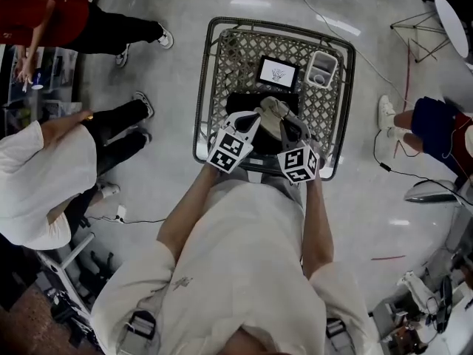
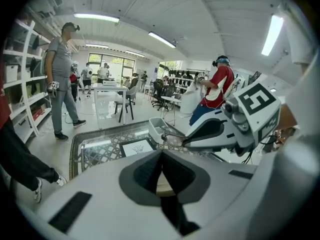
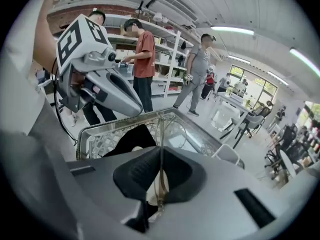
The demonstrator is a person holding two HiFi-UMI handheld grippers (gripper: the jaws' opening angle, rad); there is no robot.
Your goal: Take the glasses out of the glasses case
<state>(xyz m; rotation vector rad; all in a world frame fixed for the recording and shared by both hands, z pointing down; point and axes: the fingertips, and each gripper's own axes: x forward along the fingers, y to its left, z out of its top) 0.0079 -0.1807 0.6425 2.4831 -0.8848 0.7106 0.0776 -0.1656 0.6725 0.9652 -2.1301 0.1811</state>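
Observation:
The black glasses case (image 1: 247,100) lies open in the wire basket (image 1: 222,65), with a beige-grey lining or cloth (image 1: 272,115) showing at its middle. My left gripper (image 1: 255,118) is shut with a beige edge between its jaws, and in the right gripper view its tip meets the top of the black case flap (image 3: 127,139). My right gripper (image 3: 160,156) is shut on the thin wire glasses (image 3: 160,129), whose rim loops out ahead of the jaws above the basket. In the left gripper view the left gripper (image 2: 161,156) hides the case, and the right gripper (image 2: 187,143) is close by at the right.
In the basket's far part lie a white picture card (image 1: 278,73) and a small white tray (image 1: 322,69). People stand on the floor at the left (image 1: 52,154), upper left (image 1: 44,17) and right (image 1: 436,124). Cables run over the floor at the right.

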